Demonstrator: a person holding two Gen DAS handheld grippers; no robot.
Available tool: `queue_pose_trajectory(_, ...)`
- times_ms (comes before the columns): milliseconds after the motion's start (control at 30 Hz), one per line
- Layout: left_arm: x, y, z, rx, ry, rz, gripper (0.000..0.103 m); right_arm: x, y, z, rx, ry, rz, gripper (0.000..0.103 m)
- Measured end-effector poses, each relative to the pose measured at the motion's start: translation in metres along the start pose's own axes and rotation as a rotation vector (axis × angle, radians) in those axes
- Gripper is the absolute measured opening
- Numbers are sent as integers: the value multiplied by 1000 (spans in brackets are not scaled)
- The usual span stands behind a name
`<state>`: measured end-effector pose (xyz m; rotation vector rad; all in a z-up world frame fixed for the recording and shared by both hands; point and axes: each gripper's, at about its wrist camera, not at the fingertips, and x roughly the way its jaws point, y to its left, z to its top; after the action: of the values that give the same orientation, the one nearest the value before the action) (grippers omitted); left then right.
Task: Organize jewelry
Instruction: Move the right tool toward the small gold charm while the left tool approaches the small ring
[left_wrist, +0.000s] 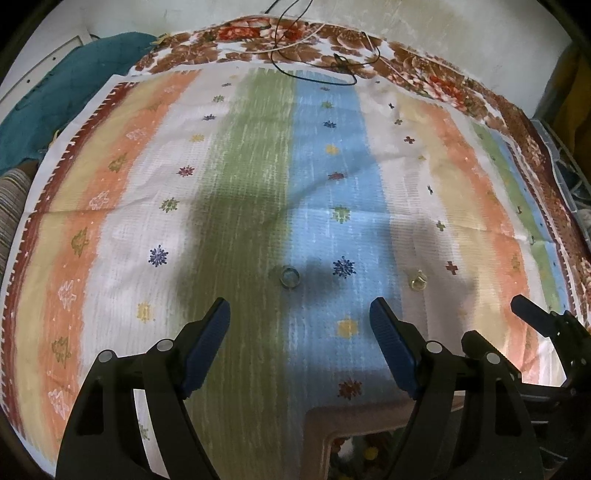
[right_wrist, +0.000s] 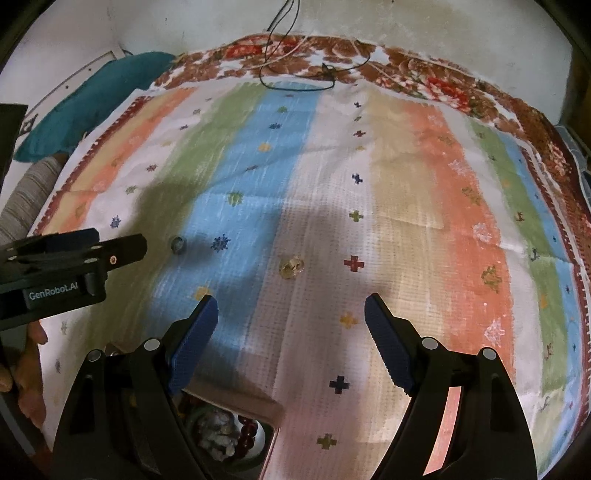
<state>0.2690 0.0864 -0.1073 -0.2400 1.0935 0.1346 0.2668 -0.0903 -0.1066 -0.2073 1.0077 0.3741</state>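
Left wrist view, near to far: we see the left gripper (left_wrist: 300, 314) with its blue pads spread wide and nothing between them. Just below the pads lies the corner of a brown tray (left_wrist: 354, 417), its contents mostly hidden. Beyond the fingertips, a dark ring (left_wrist: 289, 277) sits on the striped cloth (left_wrist: 122, 236) at the seam of the green and blue bands; a pale, glassy ring (left_wrist: 417, 279) rests well apart from it on the white band.

In the right wrist view the right gripper (right_wrist: 291, 312) is likewise spread and empty, with the pale ring (right_wrist: 291, 266) just ahead of its gap and red beads (right_wrist: 248, 428) visible in the tray (right_wrist: 271, 443) beneath. A loose black cord (left_wrist: 314, 62) lies at the far edge, against the wall.

We judge each gripper to be lined up on its own ring. The risks: the small rings may skate on the cloth or tip out of a wide pinch; a pad could snag a cloth fold; and the two grippers, already close, could collide.
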Motion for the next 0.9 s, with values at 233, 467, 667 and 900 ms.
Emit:
queue_pose_trajectory(233,17,3,7,-2,22,10,77,13,0,6,-9,9,-12,82)
queue_pose_trajectory(467,33,2,13,20,40,22,77,27,-4,15,9,27,-18,82)
queue_pose_trajectory(667,43,2,17,28,57,20,77,40,-10,18,36,58,2,82)
queue_pose_trajectory(900,53,3,20,38,80,-6,75,56,-9,21,34,83,4,82)
